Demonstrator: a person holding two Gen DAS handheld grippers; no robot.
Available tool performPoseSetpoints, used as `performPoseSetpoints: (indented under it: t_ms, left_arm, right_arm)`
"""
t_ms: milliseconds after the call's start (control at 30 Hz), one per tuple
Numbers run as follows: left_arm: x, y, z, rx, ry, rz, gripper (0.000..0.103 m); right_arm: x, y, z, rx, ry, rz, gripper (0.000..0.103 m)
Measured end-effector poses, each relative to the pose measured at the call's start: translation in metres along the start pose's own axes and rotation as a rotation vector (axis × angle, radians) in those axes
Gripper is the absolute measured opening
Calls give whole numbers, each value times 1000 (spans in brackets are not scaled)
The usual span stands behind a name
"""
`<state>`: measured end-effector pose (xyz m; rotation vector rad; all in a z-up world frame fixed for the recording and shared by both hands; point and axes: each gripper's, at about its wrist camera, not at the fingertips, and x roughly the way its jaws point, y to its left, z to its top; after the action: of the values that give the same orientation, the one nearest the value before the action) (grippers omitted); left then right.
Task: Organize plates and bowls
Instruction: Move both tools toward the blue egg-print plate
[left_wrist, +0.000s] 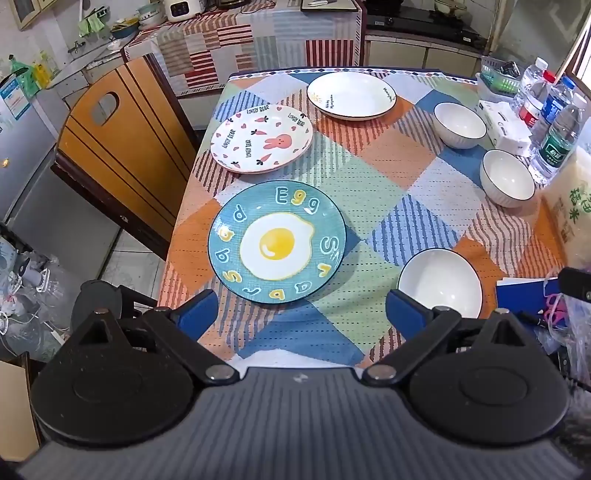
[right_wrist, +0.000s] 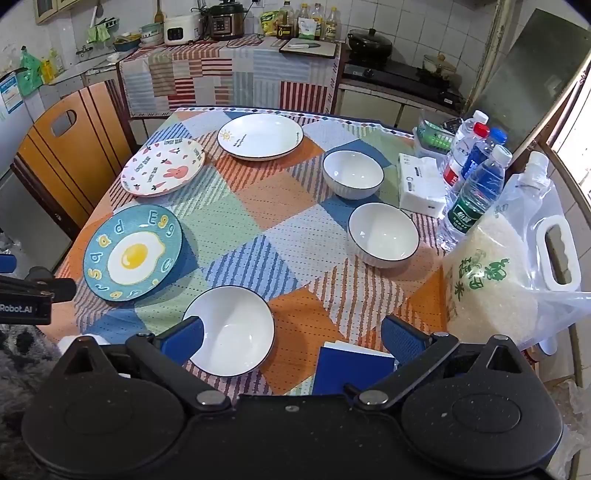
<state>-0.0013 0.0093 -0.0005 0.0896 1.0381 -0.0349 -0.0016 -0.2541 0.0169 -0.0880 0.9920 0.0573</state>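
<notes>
Left gripper (left_wrist: 299, 314): jaws spread wide, nothing between them, hanging above the near table edge just short of the egg plate (left_wrist: 277, 242). Right gripper (right_wrist: 291, 338): I see it equally wide and empty, its left finger (right_wrist: 183, 338) overlapping the rim of the nearest bowl (right_wrist: 232, 330), contact not clear.

Plates, left side of the checked tablecloth (right_wrist: 258, 206): egg plate nearest me, close to the left edge; rabbit plate (right_wrist: 162, 171) behind it, rim near that same edge; white plate (right_wrist: 260, 136) at the far edge. All three lie apart.

Bowls, right side: nearest bowl by the front edge, middle bowl (right_wrist: 383, 234), far bowl (right_wrist: 352, 179). None touch.

Open room: I note a broad bare diagonal of cloth between plates and bowls.

Crowded right margin: rice bag (right_wrist: 495, 273), water bottles (right_wrist: 476, 184), tissue pack (right_wrist: 421, 186). Blue booklet (right_wrist: 351, 371) at the front edge; wooden chair (right_wrist: 70, 155) against the left side.
</notes>
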Motion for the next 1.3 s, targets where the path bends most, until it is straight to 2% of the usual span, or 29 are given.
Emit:
performPoseSetpoints:
  t_ms: [200,433,700,900,1300]
  left_arm:
    - [0,0,-1,-2,-2,18,98]
    - [5,1,-4,-20,-6,16,99]
    - [5,1,-11,-19,-80,22,98]
    - [3,3,-15,-25,-128,12,98]
    - [-5,-3,-20,28,-161,-21,99]
  right_arm:
    - [8,-4,-10,12,-33,-40,103]
    - [4,-5,-13,13,-69,-46,103]
    - [-1,-4,-13,4,-97,-47,103]
    - [0,-5,-14,9,-96,-40,103]
    - [6,-6,-19,2,-65,-16,103]
